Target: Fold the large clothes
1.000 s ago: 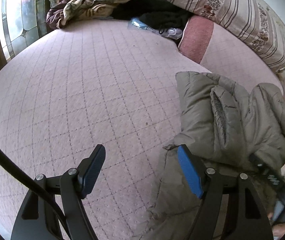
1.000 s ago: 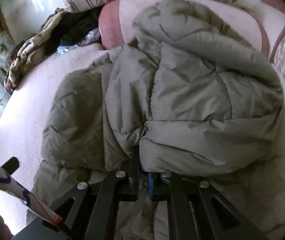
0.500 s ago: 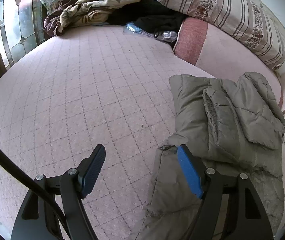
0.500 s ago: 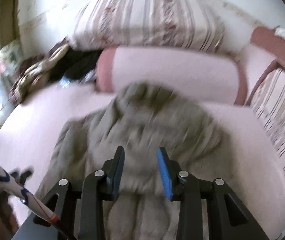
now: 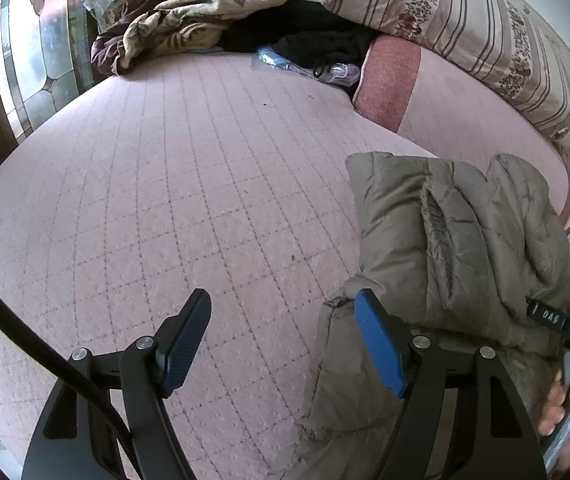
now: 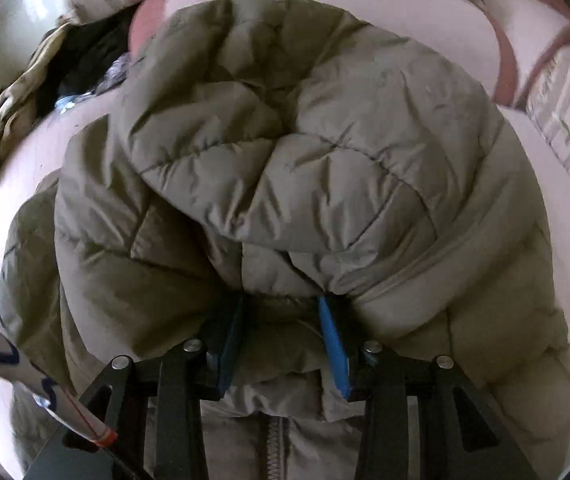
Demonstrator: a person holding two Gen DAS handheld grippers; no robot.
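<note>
One olive puffer jacket [image 6: 305, 168], bunched on the pink quilted bed [image 5: 165, 200], lying at 3 o'clock in the left wrist view. Right gripper [image 6: 281, 332]: jaws parted around a puffy fold, not visibly clamped. Left gripper [image 5: 285, 344]: wide open, holding nothing, beside the hem. Risk: slick padded fabric may spring out on closing, undoing the fold.
</note>
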